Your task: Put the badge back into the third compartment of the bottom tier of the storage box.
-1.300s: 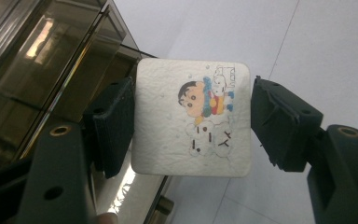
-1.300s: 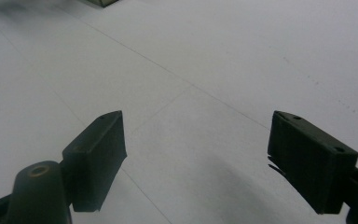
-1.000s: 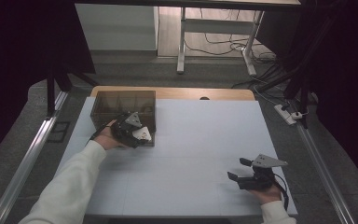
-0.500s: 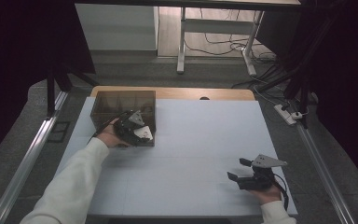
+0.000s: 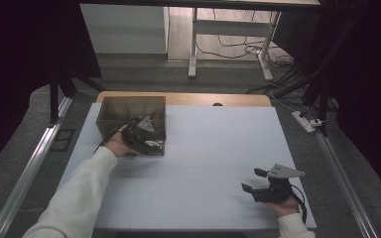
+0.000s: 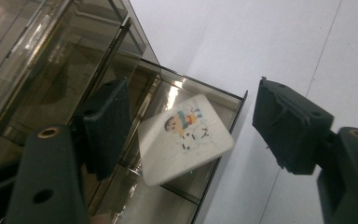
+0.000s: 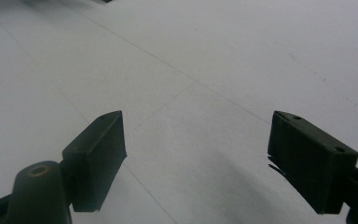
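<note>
A dim room with dark curtains, floor cables and metal frame legs surrounds a matte white tabletop [image 5: 203, 148] marked by faint seams, with a strip of bare wood along its far edge. At its far left stands a smoky, translucent plastic organizer box [image 5: 129, 111], square-edged and glossy, its lower drawer [image 6: 214, 154] pulled out. Inside the drawer lies a flat white tile [image 6: 185, 138] with rounded corners and a small printed cartoon figure, resting tilted across a thin divider. The left gripper [image 6: 191, 126] hovers just over the drawer with its blocky, matte black jaws set wide apart, the tile between them but touching neither; in the high view the hand covers the drawer, and the tile cannot be made out there. The print is too small to read. The right gripper [image 5: 258, 181] rests at the near right edge, well apart from the box, its jaws spread over bare tabletop, a grey three-cornered plate on top.
</note>
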`<state>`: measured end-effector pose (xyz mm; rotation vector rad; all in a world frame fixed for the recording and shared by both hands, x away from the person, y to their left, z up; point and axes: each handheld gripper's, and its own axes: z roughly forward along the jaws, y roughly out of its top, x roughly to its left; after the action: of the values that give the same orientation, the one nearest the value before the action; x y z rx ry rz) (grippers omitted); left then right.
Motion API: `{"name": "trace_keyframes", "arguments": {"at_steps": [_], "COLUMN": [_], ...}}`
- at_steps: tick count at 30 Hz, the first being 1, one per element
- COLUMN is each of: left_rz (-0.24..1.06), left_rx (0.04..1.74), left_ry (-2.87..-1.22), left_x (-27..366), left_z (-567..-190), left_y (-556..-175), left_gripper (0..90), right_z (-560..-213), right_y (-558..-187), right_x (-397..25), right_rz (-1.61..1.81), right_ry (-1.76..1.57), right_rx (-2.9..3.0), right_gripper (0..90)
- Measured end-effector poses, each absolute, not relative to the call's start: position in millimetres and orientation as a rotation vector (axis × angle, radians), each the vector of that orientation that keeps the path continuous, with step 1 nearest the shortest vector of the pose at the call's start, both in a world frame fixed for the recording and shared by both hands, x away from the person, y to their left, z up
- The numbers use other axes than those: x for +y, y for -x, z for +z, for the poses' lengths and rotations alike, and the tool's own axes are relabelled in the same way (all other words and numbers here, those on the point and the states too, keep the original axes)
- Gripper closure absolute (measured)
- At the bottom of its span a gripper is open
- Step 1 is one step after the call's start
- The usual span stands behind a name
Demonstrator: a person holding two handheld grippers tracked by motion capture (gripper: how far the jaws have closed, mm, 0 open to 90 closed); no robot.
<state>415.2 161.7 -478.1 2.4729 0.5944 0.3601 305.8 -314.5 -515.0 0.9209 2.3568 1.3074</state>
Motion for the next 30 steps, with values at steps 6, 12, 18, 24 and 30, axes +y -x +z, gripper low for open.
{"name": "trace_keyframes", "arguments": {"at_steps": [6,12,18,24,30], "left_rz": [0.357,0.378,0.300,0.226,0.231], "left_rx": [0.597,0.593,0.589,0.582,0.603], "left_ry": [-2.479,-2.469,-2.455,-2.473,-2.474], "left_x": [164,169,181,185,177], "left_z": [-477,-473,-478,-489,-497], "left_y": [-412,-404,-397,-393,-395], "left_gripper": [25.9,33.9,72.7,88.7,88.6], "right_z": [-515,-515,-515,-515,-515], "right_y": [-306,-306,-306,-306,-306], "right_x": [-314,-314,-314,-314,-314], "right_rz": [1.302,1.302,1.296,1.294,1.301], "right_ry": [-0.919,-0.920,-0.919,-0.921,-0.916], "right_rx": [2.360,2.358,2.359,2.359,2.362], "right_gripper": [18.7,18.7,18.9,19.0,19.0]}}
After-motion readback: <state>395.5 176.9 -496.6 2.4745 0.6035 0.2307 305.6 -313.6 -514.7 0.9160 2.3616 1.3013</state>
